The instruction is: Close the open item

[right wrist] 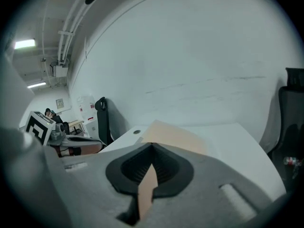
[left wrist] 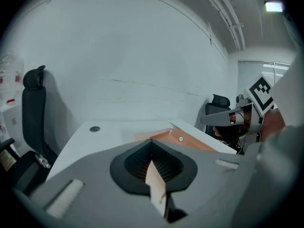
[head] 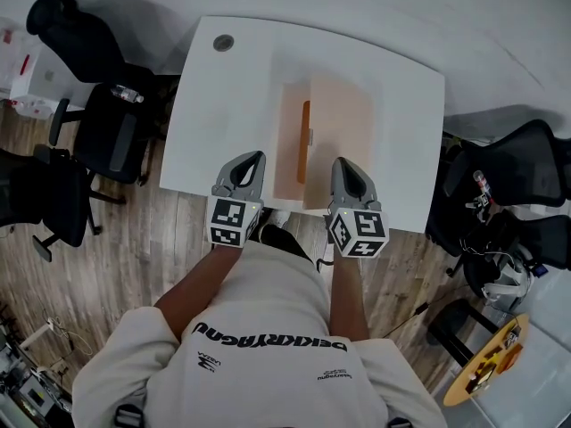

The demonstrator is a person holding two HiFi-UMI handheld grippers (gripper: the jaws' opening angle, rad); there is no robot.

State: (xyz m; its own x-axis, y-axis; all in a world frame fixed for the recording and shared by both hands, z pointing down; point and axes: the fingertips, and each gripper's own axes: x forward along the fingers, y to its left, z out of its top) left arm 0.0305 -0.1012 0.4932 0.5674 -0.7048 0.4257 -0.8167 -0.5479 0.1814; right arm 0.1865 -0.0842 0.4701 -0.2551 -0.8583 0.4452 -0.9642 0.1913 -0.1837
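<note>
Folder (head: 332, 119) open on table (head: 214, 114) | left gripper (head: 258, 156), right gripper (head: 340, 161) at table's near edge, jaws together (empty) | risk: flap (head: 305, 141) sliding off closed tips

Left gripper (left wrist: 152, 142), jaws together, faces a tan box (left wrist: 190, 144) on a table (left wrist: 104, 134).

A white counter (head: 223, 105) with a round cable grommet (head: 223, 42) stands before a plain white wall (left wrist: 142, 56) on a wood-plank floor (head: 125, 257). A black office chair (head: 107, 132) with a bottle (head: 127, 94) on its seat stands at its left, and a second black chair (head: 526, 168) at its right. A ceiling lamp (left wrist: 273, 5) glows above a window with blinds (left wrist: 266, 72).
</note>
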